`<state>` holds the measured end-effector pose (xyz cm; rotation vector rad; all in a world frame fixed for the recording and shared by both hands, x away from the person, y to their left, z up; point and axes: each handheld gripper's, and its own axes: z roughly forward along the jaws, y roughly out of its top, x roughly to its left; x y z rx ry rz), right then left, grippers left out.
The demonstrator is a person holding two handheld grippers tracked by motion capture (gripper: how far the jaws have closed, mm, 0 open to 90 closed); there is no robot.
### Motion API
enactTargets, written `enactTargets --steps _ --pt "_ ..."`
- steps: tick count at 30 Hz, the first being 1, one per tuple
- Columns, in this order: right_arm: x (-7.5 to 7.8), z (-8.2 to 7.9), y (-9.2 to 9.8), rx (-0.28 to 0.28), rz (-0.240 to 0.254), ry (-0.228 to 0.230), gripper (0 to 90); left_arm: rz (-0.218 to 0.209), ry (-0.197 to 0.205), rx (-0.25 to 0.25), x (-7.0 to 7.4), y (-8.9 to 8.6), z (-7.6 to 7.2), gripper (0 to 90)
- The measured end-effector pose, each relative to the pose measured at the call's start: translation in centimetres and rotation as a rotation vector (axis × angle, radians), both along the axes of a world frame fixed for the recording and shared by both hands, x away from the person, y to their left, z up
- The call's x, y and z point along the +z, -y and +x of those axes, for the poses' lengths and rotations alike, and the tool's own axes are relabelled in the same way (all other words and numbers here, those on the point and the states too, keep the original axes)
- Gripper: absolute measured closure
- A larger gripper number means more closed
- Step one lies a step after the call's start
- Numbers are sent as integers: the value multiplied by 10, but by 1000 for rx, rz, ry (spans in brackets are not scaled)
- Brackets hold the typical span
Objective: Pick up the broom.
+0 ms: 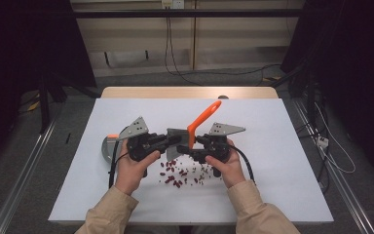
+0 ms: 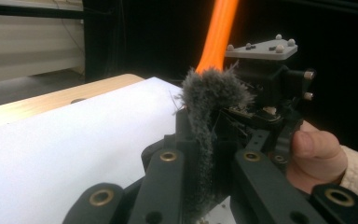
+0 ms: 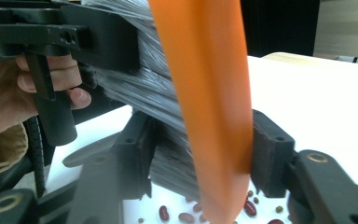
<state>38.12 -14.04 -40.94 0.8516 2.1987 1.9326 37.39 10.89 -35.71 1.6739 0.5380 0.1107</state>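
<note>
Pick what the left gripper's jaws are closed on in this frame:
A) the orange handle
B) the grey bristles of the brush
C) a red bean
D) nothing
B: in the left gripper view the left gripper has its jaws clamped on the grey bristles of the brush, while the orange handle rises beyond them, between the right gripper's jaws.

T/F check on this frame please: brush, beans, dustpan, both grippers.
1. The left gripper is shut on the brush bristles. True.
2. The orange brush handle lies flat on the table. False: it points upward.
3. Red beans lie scattered on the white table. True.
4. The dustpan sits between the two grippers. False: it is at the left gripper's outer side.
5. The right gripper has nothing between its jaws. False: the handle stands between them.
</note>
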Motion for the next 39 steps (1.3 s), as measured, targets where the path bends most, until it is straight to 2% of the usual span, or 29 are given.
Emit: enactTargets --steps 8,10,18,22,26,27,28,29,30,31,32,33,34,35,37,39 --pt "4 -3 6 48 -19 -19 672 -35 -17 0 -2 -4 3 859" --pt "4 -3 7 63 -16 -29 684 -39 -24 6 -3 -6 4 858" --pt "8 -5 10 56 -51 -53 691 -53 -50 0 -9 -7 8 839" --pt "10 -6 11 44 -52 -71 693 -34 -43 11 -9 -7 8 798" --pt "11 -7 13 35 -79 -81 694 11 -6 27 -10 -7 7 754" --pt "12 -7 14 27 -86 -83 694 43 13 42 -9 -8 6 750" --pt "13 -7 14 22 -105 -81 695 52 17 49 -9 -9 6 734" --pt "14 -7 16 12 -118 -83 695 40 10 49 -9 -11 7 694" --pt "16 -6 18 2 -114 -89 696 62 24 68 -8 -13 8 610" --pt "17 -4 21 -7 -121 -99 697 91 52 94 -7 -16 9 571" --pt "19 -3 24 -36 -137 -97 698 67 23 92 -8 -21 12 525" --pt "18 0 31 -40 -118 -111 698 59 -3 94 -8 -23 13 455" --pt "18 1 35 -50 -108 -123 698 60 -4 112 -7 -25 13 373" --pt "19 1 39 -78 -118 -119 697 69 13 110 -7 -26 14 318" --pt "20 1 46 -108 -139 -121 697 90 23 97 -7 -27 14 312" --pt "20 2 53 -131 -124 -150 698 107 23 107 -8 -25 14 210"
